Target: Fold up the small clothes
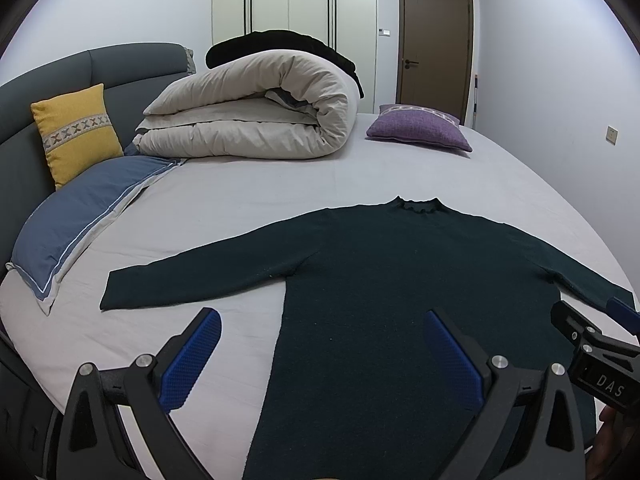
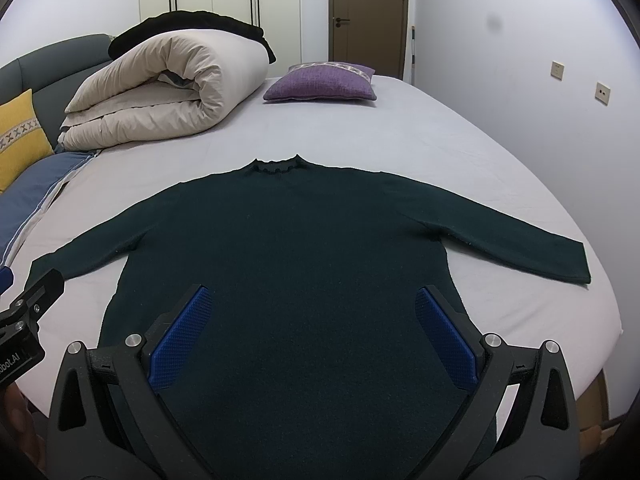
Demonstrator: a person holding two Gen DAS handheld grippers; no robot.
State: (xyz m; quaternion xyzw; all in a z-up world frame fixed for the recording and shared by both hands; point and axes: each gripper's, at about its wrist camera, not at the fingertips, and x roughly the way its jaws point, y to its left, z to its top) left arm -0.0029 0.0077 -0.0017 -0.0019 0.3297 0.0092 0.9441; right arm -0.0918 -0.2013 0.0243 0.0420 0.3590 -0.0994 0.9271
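A dark green long-sleeved sweater (image 1: 400, 280) lies flat on the light grey bed sheet (image 1: 248, 192), neck away from me, both sleeves spread out. It also shows in the right wrist view (image 2: 304, 248). My left gripper (image 1: 320, 324) is open and empty, above the sweater's lower left edge. My right gripper (image 2: 312, 300) is open and empty, above the sweater's lower body. The right gripper's body shows at the right edge of the left wrist view (image 1: 592, 344). The left gripper's body shows at the left edge of the right wrist view (image 2: 24, 312).
A rolled beige duvet (image 1: 256, 112) with a black garment (image 1: 280, 42) on top lies at the far left. A purple cushion (image 1: 420, 128), a yellow cushion (image 1: 76, 132) and a blue pillow (image 1: 80, 216) lie on the bed. The bed's right edge (image 2: 600, 280) is near the right sleeve.
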